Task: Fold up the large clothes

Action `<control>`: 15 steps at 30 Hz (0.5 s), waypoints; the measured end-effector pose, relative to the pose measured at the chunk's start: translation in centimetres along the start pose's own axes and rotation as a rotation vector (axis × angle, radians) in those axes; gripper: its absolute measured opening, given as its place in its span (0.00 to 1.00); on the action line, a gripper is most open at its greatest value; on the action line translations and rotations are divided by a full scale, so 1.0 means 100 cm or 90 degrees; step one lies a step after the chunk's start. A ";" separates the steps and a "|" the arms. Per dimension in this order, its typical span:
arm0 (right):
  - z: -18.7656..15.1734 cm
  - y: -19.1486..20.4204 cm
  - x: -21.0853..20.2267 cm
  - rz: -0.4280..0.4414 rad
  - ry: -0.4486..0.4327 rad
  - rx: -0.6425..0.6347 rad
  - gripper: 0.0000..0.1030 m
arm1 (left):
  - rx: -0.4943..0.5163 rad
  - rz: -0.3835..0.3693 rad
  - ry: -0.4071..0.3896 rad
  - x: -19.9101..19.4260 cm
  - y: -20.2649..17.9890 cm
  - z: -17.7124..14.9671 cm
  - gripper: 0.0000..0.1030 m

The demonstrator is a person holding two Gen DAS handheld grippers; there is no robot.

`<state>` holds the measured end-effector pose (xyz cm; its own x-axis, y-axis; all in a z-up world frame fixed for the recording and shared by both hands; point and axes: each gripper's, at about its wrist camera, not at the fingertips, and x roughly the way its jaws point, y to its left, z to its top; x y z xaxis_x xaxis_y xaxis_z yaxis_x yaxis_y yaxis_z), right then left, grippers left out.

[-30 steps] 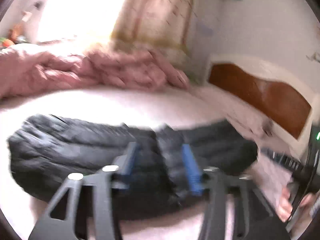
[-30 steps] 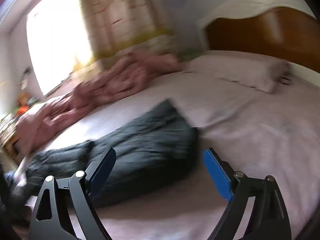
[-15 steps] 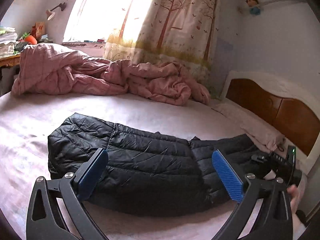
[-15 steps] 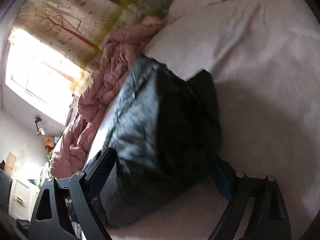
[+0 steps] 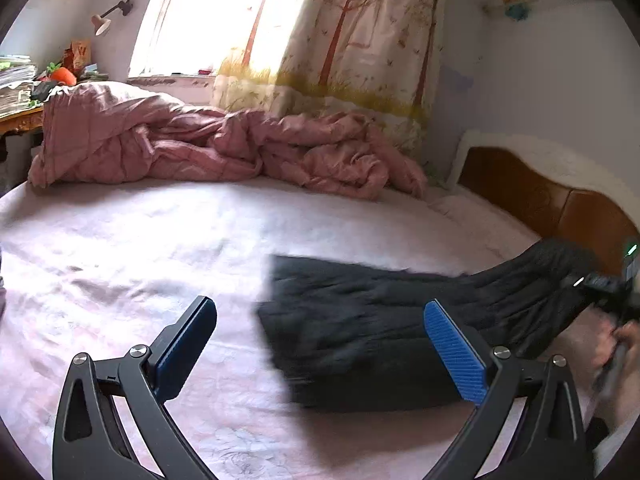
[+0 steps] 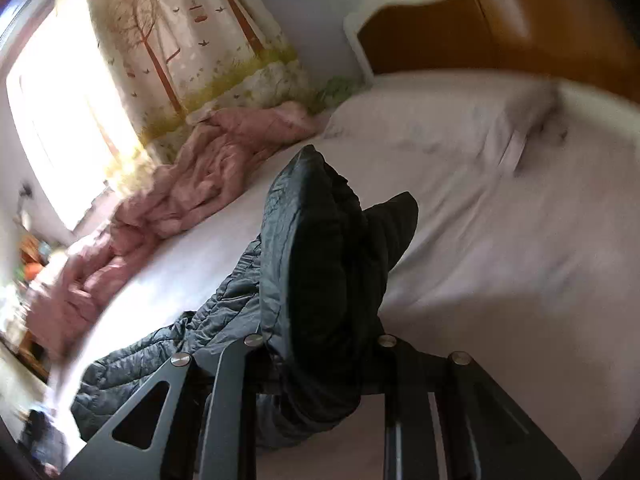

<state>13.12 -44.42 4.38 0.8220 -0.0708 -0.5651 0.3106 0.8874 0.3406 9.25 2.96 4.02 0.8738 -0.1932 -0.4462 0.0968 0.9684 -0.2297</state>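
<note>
A black quilted puffer jacket [image 5: 380, 340] lies folded lengthways on the pale pink bed sheet [image 5: 120, 248]. My left gripper [image 5: 318, 306] hovers open and wide above the jacket's near left end, touching nothing. Its right blue pad [image 5: 452, 352] is over the fabric and its left pad [image 5: 188, 340] is over bare sheet. At the right edge of the left wrist view, the right gripper [image 5: 608, 300] pulls the jacket's far end, with a hand [image 5: 618, 344] behind it. In the right wrist view my right gripper [image 6: 320, 344] is closing, and a raised bunch of the jacket [image 6: 312, 248] is clamped between its jaws, hiding the pads.
A crumpled pink quilt [image 5: 200, 148] lies along the far side of the bed under the tree-print curtain [image 5: 352, 40]. The wooden headboard [image 5: 540, 196] and a pillow [image 6: 440, 120] are at the right. A cluttered desk [image 5: 20, 92] stands at the far left.
The right gripper's jaws came together on the jacket's end and lifted it. The jacket slid to the right across the sheet. The left gripper opened wide a second ago and has since stayed still.
</note>
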 end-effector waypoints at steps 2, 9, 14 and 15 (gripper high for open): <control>0.017 0.003 -0.013 -0.030 -0.015 -0.037 0.23 | 0.011 0.084 0.009 0.009 -0.002 -0.005 1.00; 0.044 0.052 -0.039 -0.050 -0.047 -0.151 0.26 | -0.005 0.037 0.095 0.047 0.005 -0.029 0.95; 0.037 0.100 -0.054 -0.006 -0.079 -0.171 0.26 | -0.038 0.048 0.156 0.080 0.015 -0.045 0.44; 0.034 0.109 -0.056 0.005 -0.084 -0.174 0.26 | -0.045 0.020 0.166 0.083 0.016 -0.047 0.39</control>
<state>13.55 -35.86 13.83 0.8839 -0.1064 -0.4554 0.1793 0.9764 0.1200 14.44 2.14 -4.17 0.7225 -0.2068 -0.6597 0.0309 0.9629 -0.2680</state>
